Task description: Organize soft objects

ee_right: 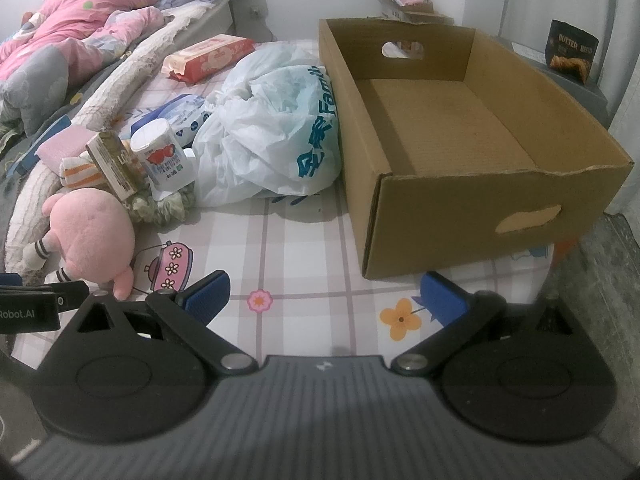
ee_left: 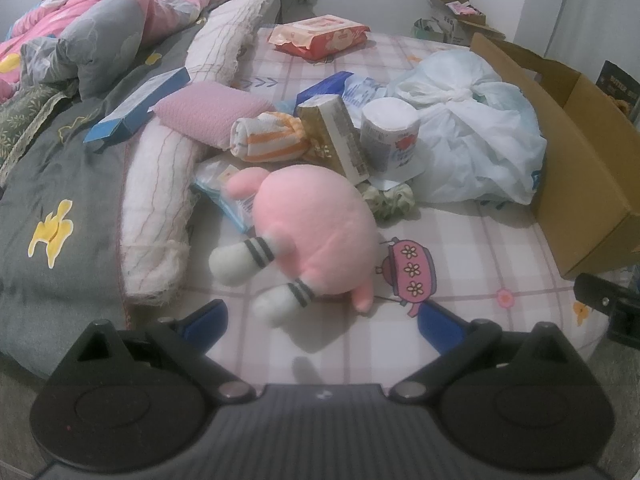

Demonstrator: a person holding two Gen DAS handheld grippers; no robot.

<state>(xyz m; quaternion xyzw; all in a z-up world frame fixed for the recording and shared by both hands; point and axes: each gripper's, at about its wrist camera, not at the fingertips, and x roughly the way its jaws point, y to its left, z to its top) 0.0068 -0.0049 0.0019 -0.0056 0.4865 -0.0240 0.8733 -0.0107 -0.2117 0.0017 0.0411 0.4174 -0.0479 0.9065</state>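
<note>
While both hand-held grippers gape—pink plush (ee_left: 316, 228) lies free.

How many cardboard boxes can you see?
2. A big open cardboard box sits on the bed beside the white plastic bag; a smaller box stands behind it by the wall.

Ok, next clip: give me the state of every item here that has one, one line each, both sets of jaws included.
left gripper: jaws open, holding nothing
right gripper: jaws open, holding nothing
cardboard box: open-topped, empty, upright on the bed
pink plush toy: lying on the bed, legs toward the left wrist camera, untouched
plastic bag: knotted shut, full, against the box
striped socks: rolled up
toilet paper roll: wrapped, standing on end
wet wipes pack: lying flat
</note>
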